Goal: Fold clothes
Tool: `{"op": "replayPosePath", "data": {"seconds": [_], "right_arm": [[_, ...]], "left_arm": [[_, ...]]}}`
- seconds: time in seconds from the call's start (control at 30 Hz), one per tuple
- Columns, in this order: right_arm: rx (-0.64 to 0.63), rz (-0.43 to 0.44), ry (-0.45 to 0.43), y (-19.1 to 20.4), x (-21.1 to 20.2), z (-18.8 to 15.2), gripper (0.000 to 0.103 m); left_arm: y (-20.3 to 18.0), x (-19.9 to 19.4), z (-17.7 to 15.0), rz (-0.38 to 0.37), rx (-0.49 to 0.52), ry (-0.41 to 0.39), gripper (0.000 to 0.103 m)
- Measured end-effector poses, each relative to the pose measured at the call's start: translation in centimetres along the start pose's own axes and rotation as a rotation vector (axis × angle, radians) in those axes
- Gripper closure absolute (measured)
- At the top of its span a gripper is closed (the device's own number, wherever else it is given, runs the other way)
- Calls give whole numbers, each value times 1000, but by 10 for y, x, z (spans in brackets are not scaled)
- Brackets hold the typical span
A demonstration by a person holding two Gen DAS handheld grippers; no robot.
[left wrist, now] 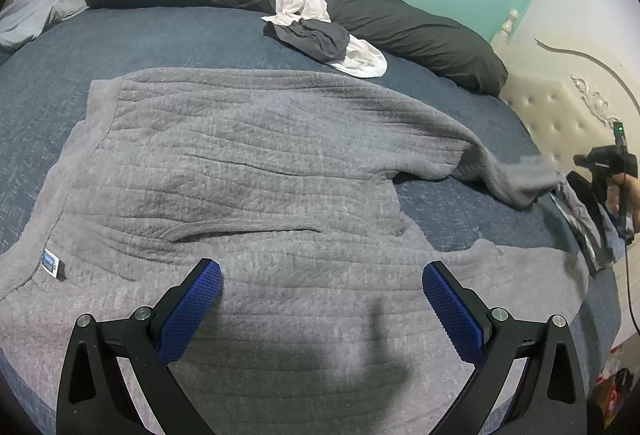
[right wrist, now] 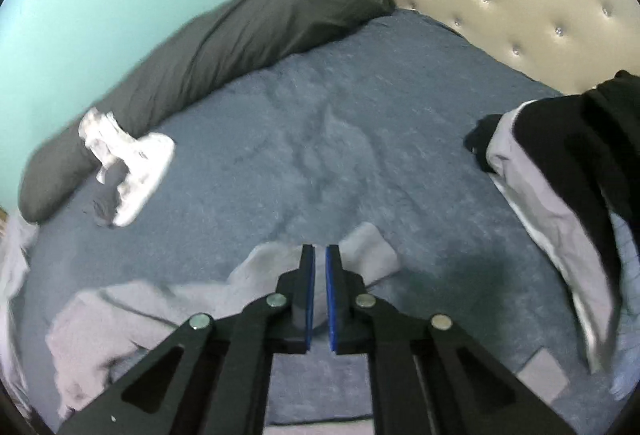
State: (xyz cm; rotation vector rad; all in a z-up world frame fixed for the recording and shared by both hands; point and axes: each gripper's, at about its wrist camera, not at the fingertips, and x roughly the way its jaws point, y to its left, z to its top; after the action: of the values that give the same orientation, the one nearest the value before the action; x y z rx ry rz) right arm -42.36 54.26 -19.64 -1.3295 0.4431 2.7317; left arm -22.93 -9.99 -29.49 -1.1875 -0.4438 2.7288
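On the blue bed [left wrist: 200,31], a gray sweater [left wrist: 248,163] is spread out flat. Above its bottom part, the left gripper [left wrist: 322,275] is held wide open. One sleeve [right wrist: 368,251] is pinched by the right gripper [right wrist: 320,255], near a clothes pile [right wrist: 560,163].

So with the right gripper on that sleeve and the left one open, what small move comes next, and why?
Probably carry the sleeve inward across the sweater body. The right gripper looks shut on the sleeve end, which stretches outward toward the bed edge, while the body lies flat. The left gripper hovers open over the near part, free to pin it.
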Motion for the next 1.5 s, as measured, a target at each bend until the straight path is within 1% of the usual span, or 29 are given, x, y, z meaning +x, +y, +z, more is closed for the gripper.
{"op": "replayPosePath", "data": {"seconds": [0.1, 0.13, 0.2, 0.27, 0.3, 0.33, 0.4, 0.43, 0.53, 0.6, 0.67, 0.7, 0.8, 0.93, 1.0, 1.07, 1.2, 1.27, 1.33, 1.5], "right_arm": [[25, 57, 43, -6, 14, -15, 98], [21, 46, 53, -6, 19, -19, 97], [12, 24, 80, -8, 32, -31, 89], [27, 28, 128, -16, 47, -46, 58], [47, 32, 152, -20, 55, -52, 57], [66, 36, 175, -23, 62, -59, 57], [93, 60, 189, -28, 71, -69, 57], [102, 83, 206, -29, 78, -75, 57], [109, 105, 258, -24, 91, -87, 57], [99, 142, 266, -16, 96, -90, 57], [88, 151, 250, -7, 99, -87, 57], [87, 148, 225, -4, 98, -82, 57], [106, 160, 78, 4, 86, -60, 57], [84, 152, -6, 17, 90, -28, 57], [46, 109, 21, 23, 104, -19, 57], [18, 87, 54, 30, 118, -15, 57], [-25, 82, 12, 26, 111, -19, 57], [-9, 79, -25, 13, 97, -23, 57], [25, 69, -32, -6, 89, -33, 57], [48, 5, 31, -37, 84, -64, 57]], "left_arm": [[-2, 0, -1, -1, 3, 1, 0], [-2, 1, -1, 0, 6, 3, 0], [-3, 3, -2, 0, 10, 9, 0], [-3, 4, -2, 1, 9, 11, 0], [-2, 4, -3, 1, 8, 12, 0], [-2, 5, -3, 2, 8, 13, 0], [-3, 6, -3, 4, 10, 15, 0], [-2, 7, -3, 5, 10, 15, 0], [-3, 8, -3, 6, 11, 19, 0], [-3, 10, -4, 7, 14, 22, 0], [-3, 11, -4, 8, 17, 25, 0], [-3, 11, -4, 8, 17, 26, 0], [0, 9, -3, 11, 11, 18, 0], [5, 9, -1, 8, -8, 15, 0], [5, 10, -1, 11, -9, 18, 0], [6, 12, -2, 17, -6, 22, 0], [5, 18, -3, 17, -6, 31, 0], [2, 20, -4, 15, 1, 38, 0], [-1, 20, -6, 10, 6, 41, 0], [-5, 16, -6, 6, 18, 33, 0]]}}
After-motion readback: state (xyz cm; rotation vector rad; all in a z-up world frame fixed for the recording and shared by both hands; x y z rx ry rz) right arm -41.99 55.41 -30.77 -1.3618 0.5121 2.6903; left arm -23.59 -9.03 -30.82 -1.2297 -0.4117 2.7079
